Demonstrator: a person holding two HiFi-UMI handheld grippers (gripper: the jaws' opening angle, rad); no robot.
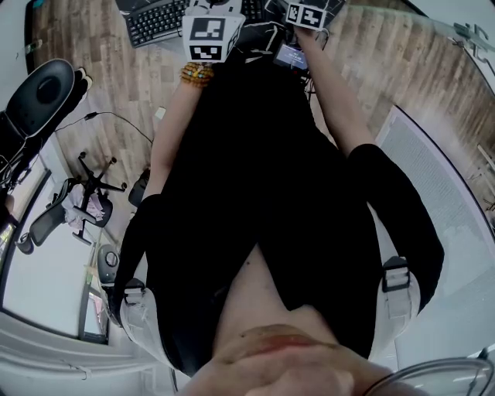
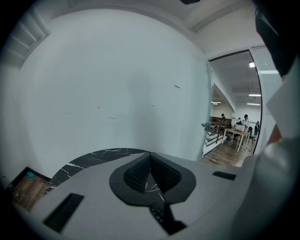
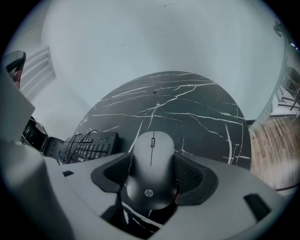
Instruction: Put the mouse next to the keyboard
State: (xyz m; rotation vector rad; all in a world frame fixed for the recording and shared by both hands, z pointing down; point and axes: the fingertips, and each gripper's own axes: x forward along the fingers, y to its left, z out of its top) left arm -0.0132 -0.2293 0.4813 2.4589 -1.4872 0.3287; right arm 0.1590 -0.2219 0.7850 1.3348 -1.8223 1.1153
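Observation:
A dark grey HP mouse (image 3: 151,185) sits between the jaws of my right gripper (image 3: 152,160), which is shut on its sides just above the black marble table (image 3: 192,110). The black keyboard (image 3: 91,146) lies on the table to the left of the mouse, with cables draped over it. In the left gripper view, my left gripper (image 2: 150,161) is shut with nothing in it, its pads meeting over the table's edge (image 2: 93,158). The head view shows the keyboard (image 1: 155,22) at the top, beside the left gripper's marker cube (image 1: 209,35) and the right gripper's marker cube (image 1: 309,14).
A white wall rises right behind the round table. A small dark device (image 3: 35,136) stands left of the keyboard. Office chairs (image 1: 46,89) stand on the wooden floor at the left. A glass doorway (image 2: 234,136) opens onto an office at the right.

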